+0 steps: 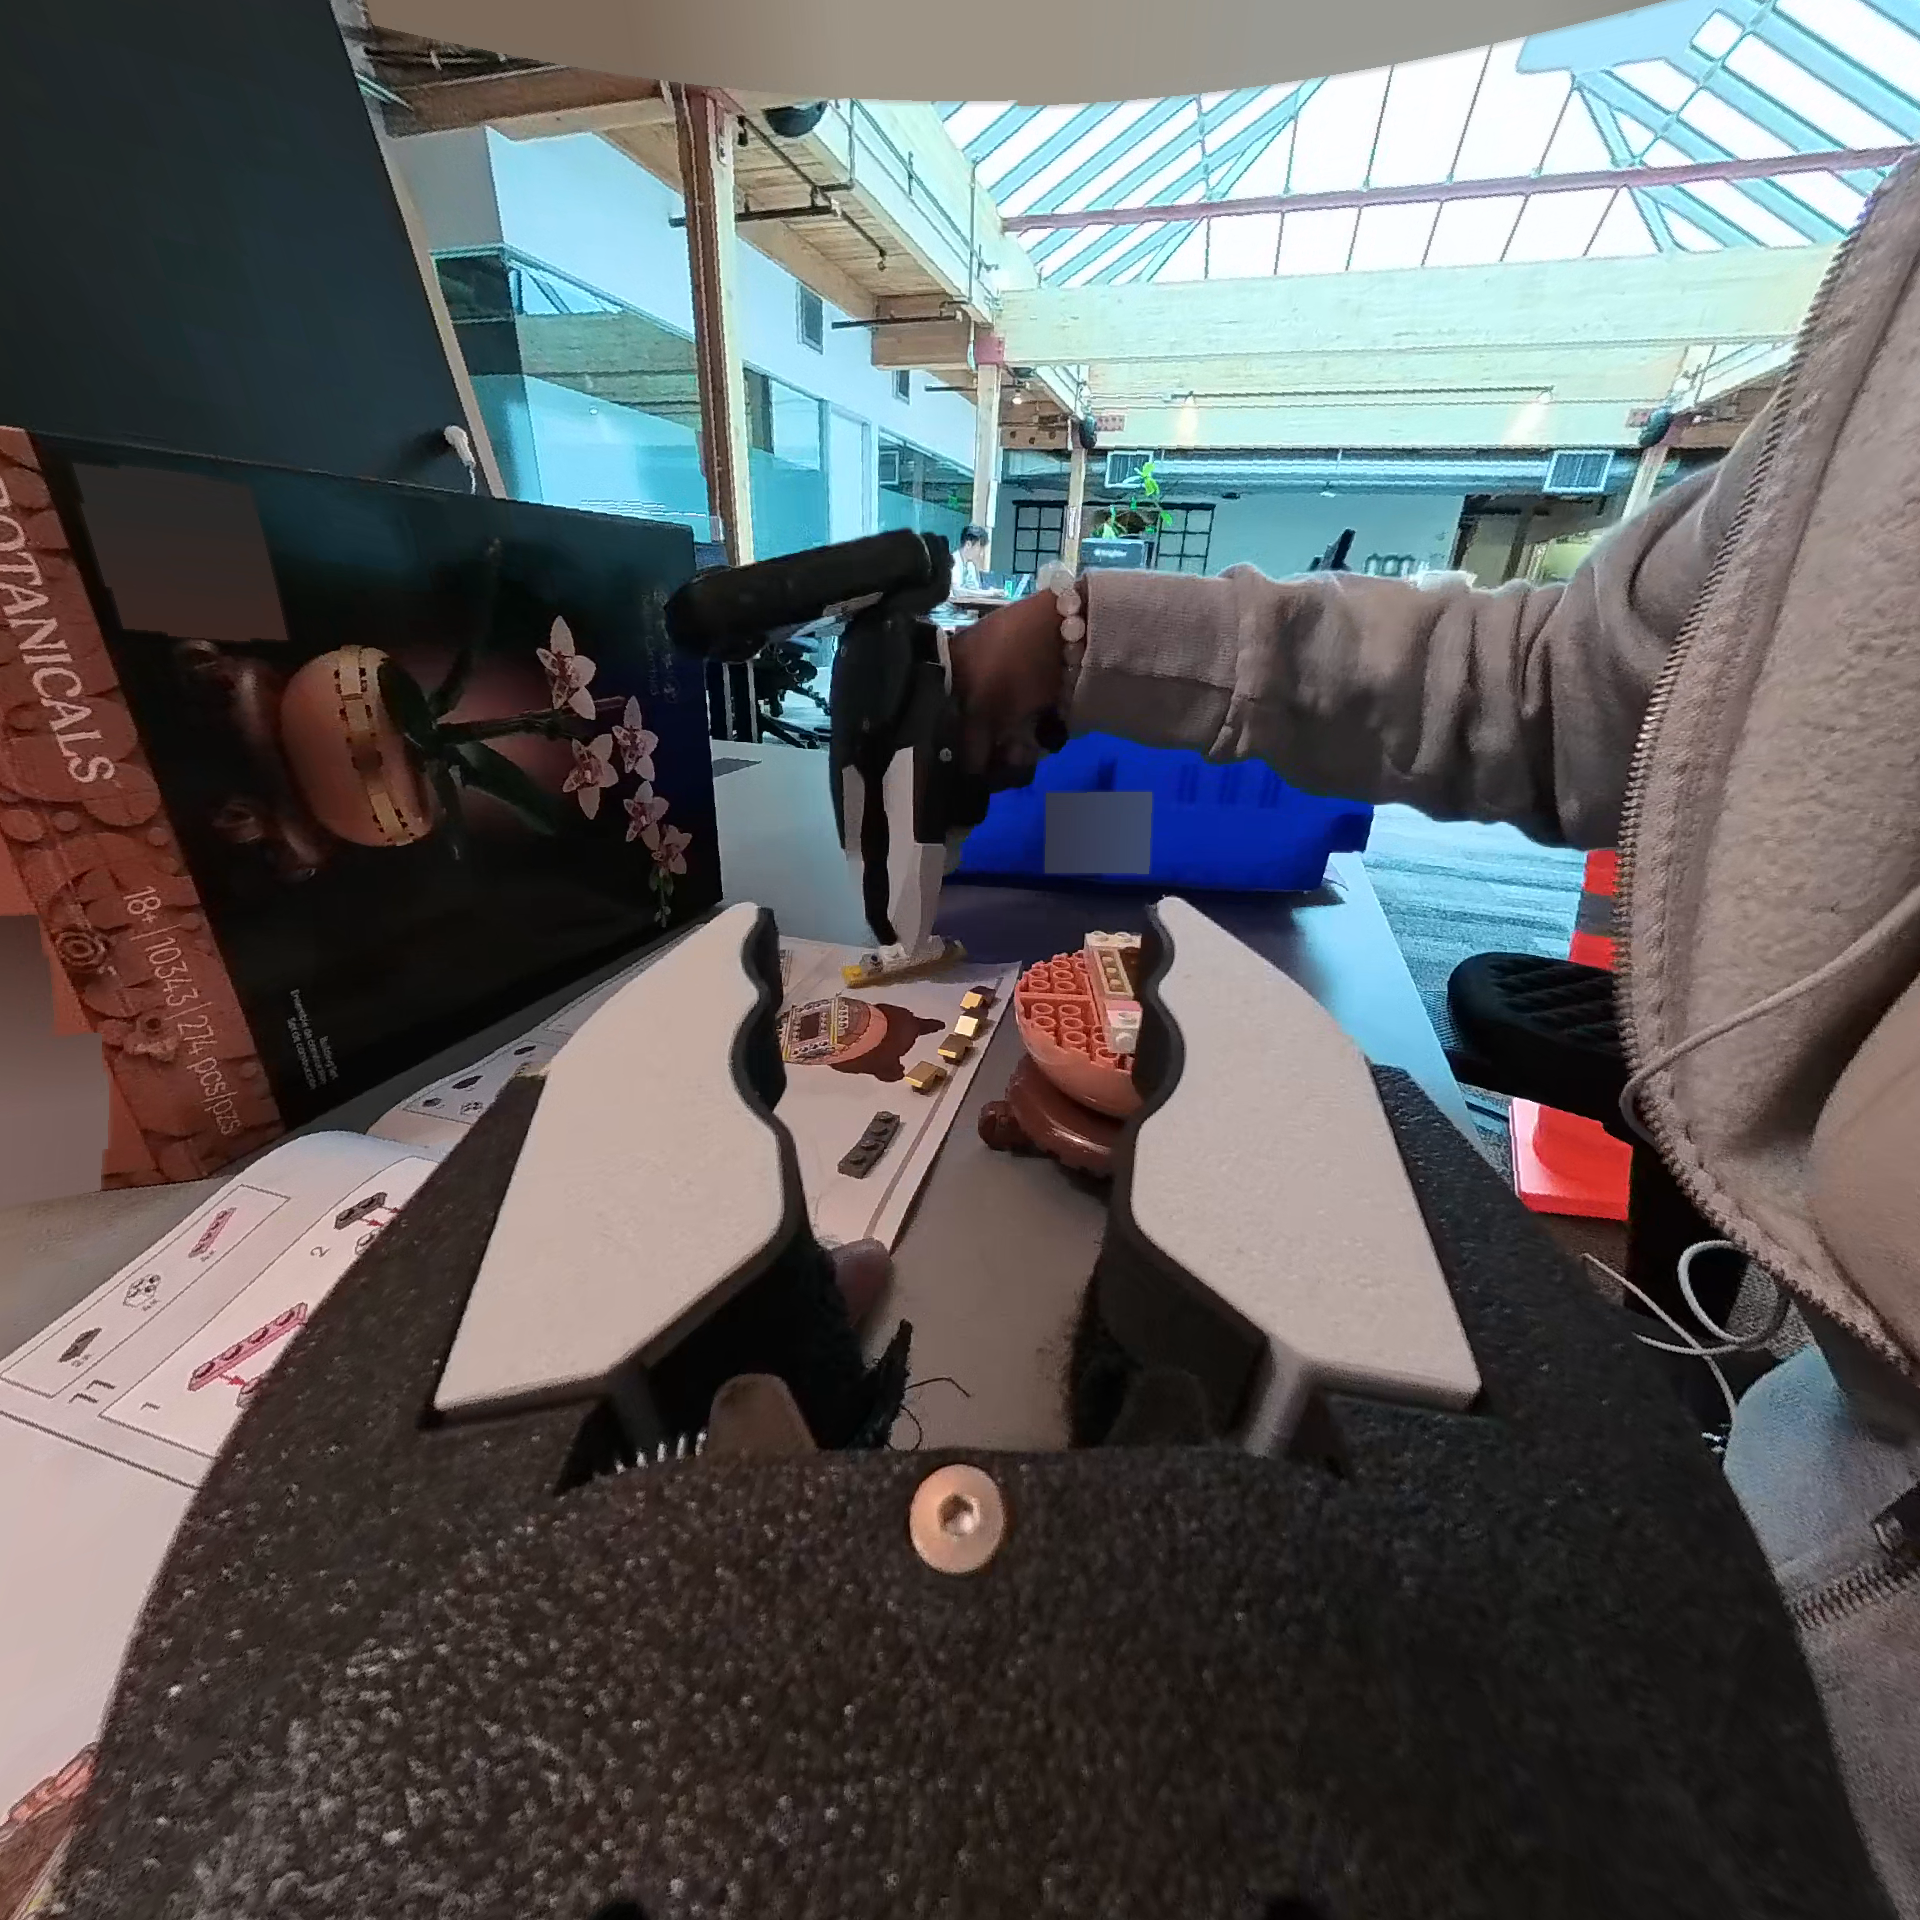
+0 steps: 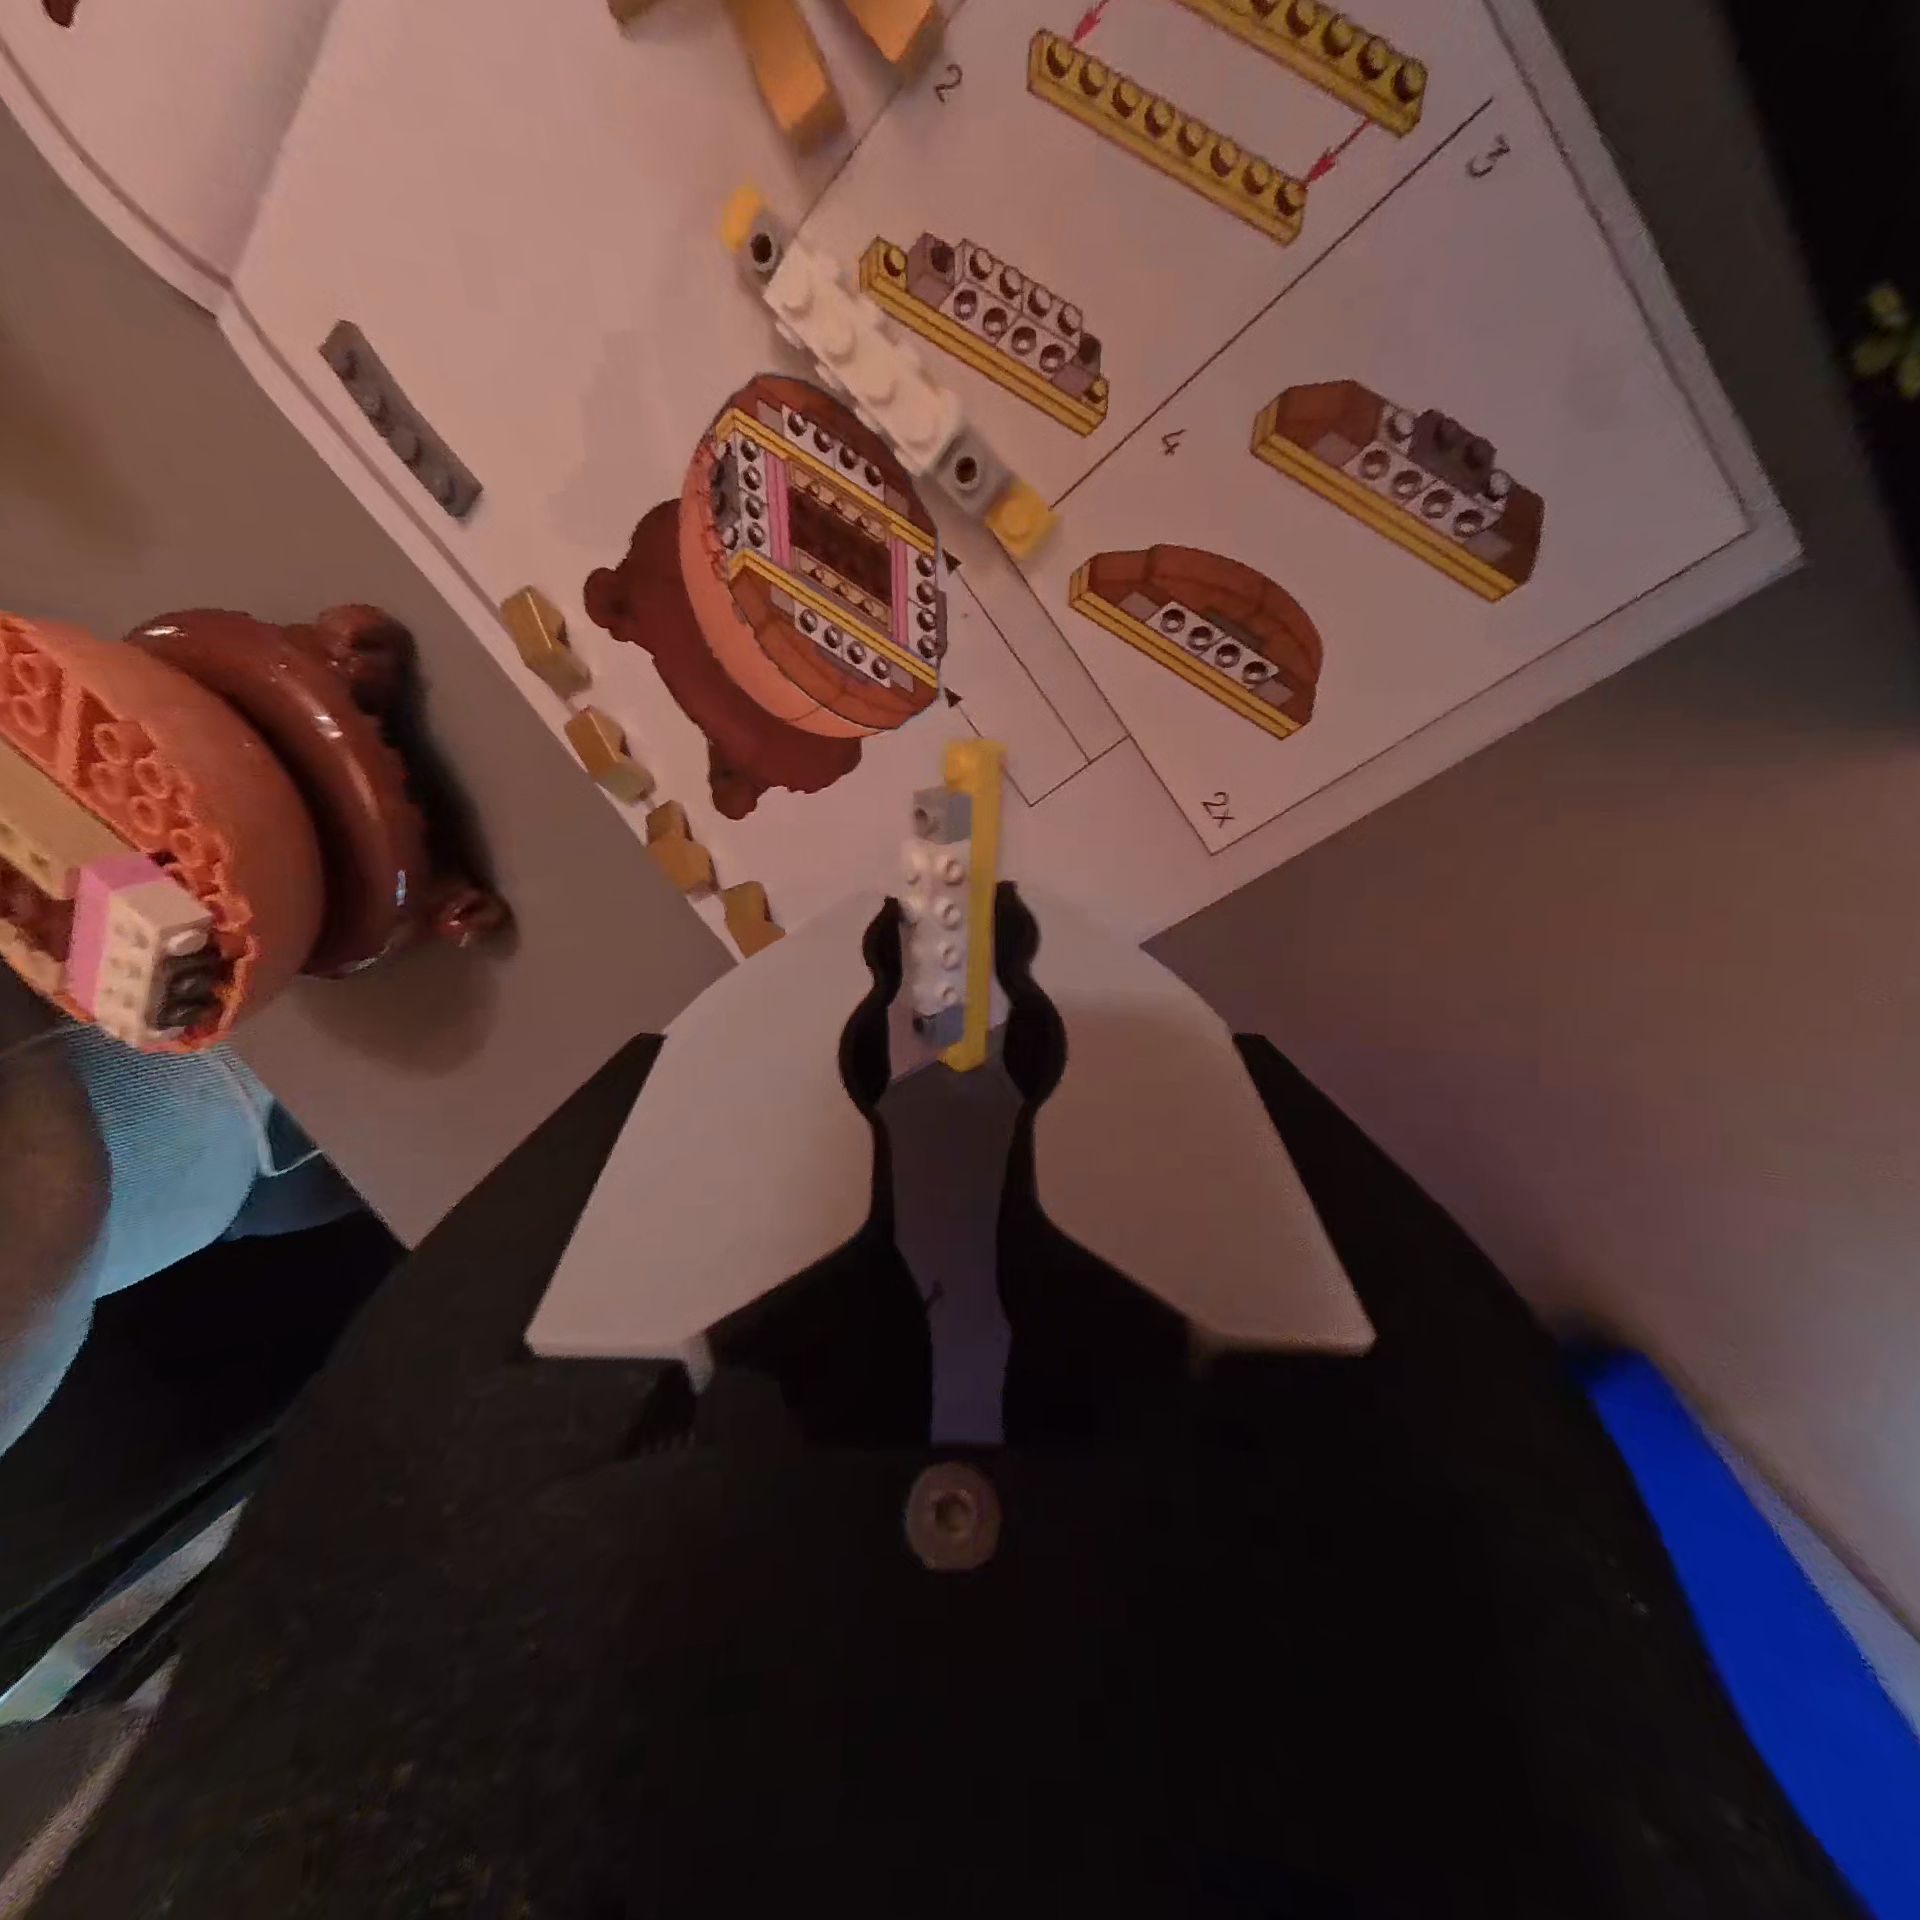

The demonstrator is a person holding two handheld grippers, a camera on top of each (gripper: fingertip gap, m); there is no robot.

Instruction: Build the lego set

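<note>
My right gripper (image 2: 951,914) is shut on a small assembly (image 2: 961,894): a yellow plate with white and grey bricks on it. It holds the assembly low over the open instruction booklet (image 2: 1143,416). In the left wrist view the right gripper (image 1: 896,935) points down at the booklet's far end. A second, similar assembly (image 2: 883,364) lies on the page. The brown and coral pot build (image 1: 1070,1039) stands on the table, partly behind my left gripper's right finger. My left gripper (image 1: 956,914) is open and empty.
Small gold pieces (image 2: 603,738) and a dark grey plate (image 2: 400,421) lie along the booklet's edge. The set's box (image 1: 364,779) stands at the left. A blue bin (image 1: 1195,821) sits behind. An orange cone (image 1: 1579,1143) and a black chair (image 1: 1538,997) are at the right, off the table. Spacing between my two grippers at the tips: around 25 centimeters.
</note>
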